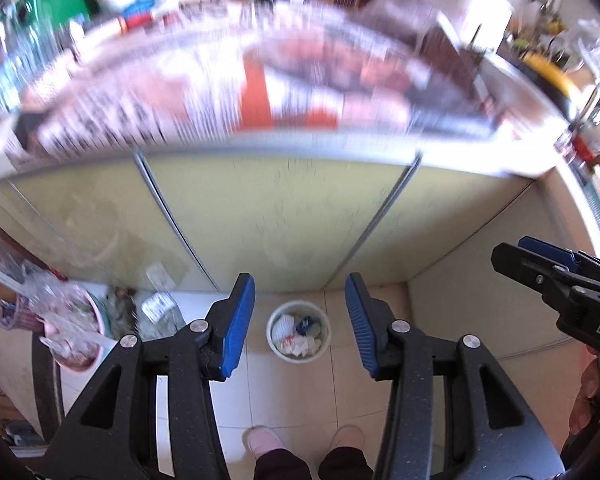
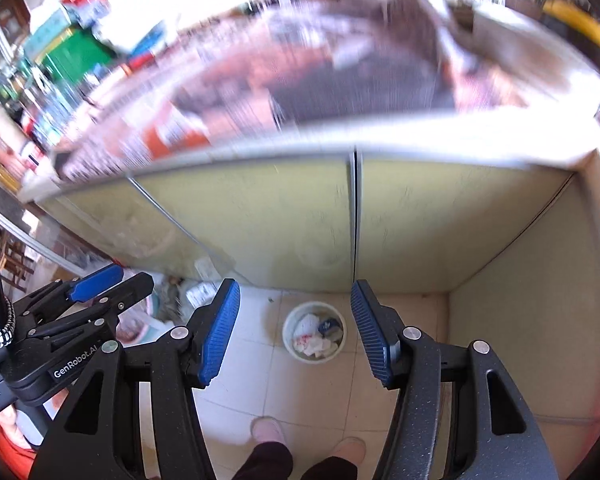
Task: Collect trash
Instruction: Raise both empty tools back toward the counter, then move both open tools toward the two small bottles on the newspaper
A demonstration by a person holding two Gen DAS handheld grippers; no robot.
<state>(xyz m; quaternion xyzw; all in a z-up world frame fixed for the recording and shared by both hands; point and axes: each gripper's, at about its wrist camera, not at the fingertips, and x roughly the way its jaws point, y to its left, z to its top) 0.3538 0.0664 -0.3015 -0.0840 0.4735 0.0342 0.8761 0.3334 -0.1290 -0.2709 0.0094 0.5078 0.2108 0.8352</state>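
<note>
Bare tiled floor [image 1: 300, 392] rings the waste bin [image 1: 298, 332]; cabinet doors [image 1: 276, 216] stand behind.

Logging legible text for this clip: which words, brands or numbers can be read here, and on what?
"GenRobot.AI": black body of the left hand-held gripper, right wrist view.
"DA", cut off by the frame edge: black body of the right hand-held gripper, left wrist view.
Print on the papers covering the countertop: too blurred to read.
Scraps in the round white waste bin: too small.

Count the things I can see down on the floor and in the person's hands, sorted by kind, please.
Black hand-held grippers with blue pads: 2 (left, right)
Round white waste bin with crumpled paper: 1
Pale pink slippers: 2
Total: 5
</note>
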